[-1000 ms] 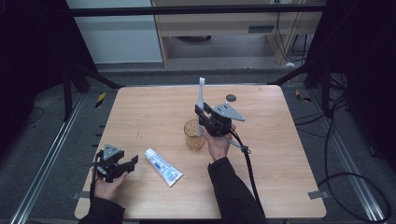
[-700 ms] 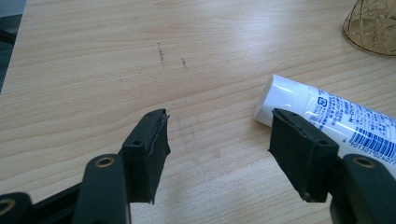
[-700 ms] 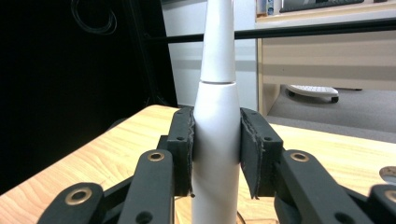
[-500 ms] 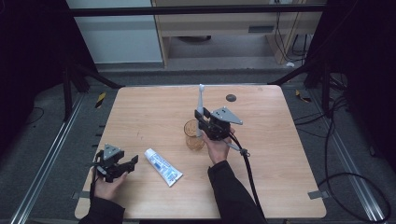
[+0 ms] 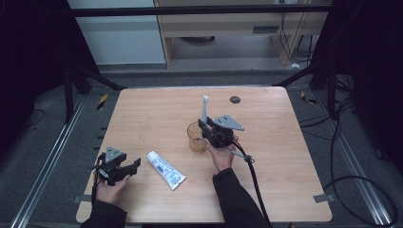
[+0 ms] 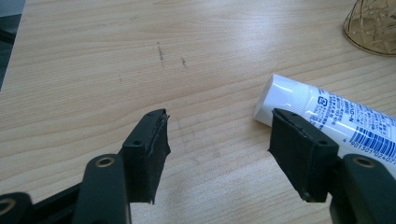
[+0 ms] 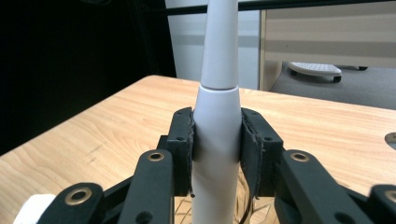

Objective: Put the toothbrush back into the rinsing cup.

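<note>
My right claw (image 5: 205,127) clamps the electric toothbrush (image 5: 204,110) upright, its base entering the glass cup (image 5: 195,137); left claw (image 6: 219,149) gapes empty beside the toothpaste (image 6: 327,119), untouched.

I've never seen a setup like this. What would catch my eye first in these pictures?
Probably the white electric toothbrush standing upright near the middle of the wooden table, clamped in the right claw just above an amber glass cup. Nearer the front edge a white toothpaste tube lies flat, with the left claw open beside it.
</note>
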Motion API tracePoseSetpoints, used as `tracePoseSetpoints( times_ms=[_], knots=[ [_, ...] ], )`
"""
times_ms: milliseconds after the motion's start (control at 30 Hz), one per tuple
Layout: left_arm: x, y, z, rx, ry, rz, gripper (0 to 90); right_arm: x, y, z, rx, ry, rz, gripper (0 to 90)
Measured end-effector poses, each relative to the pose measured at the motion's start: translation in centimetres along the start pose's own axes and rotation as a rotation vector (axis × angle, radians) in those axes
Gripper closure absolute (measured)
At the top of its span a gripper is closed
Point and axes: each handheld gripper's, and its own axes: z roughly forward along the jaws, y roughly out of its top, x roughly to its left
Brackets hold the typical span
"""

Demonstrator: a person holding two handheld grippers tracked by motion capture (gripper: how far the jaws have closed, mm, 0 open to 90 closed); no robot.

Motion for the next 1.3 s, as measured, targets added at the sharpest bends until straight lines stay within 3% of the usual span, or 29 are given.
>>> tracePoseSetpoints(
  times_ms=[533,1300],
  knots=[
    [0.0,0.0,0.0,0.002,0.000,0.002,36.7,-0.1,-1.0,0.0,0.054,0.007,-0.015,67.2],
    [-0.1,0.0,0.0,0.000,-0.001,0.003,36.6,0.2,-1.0,-0.3,0.077,0.038,-0.020,64.6]
  ],
)
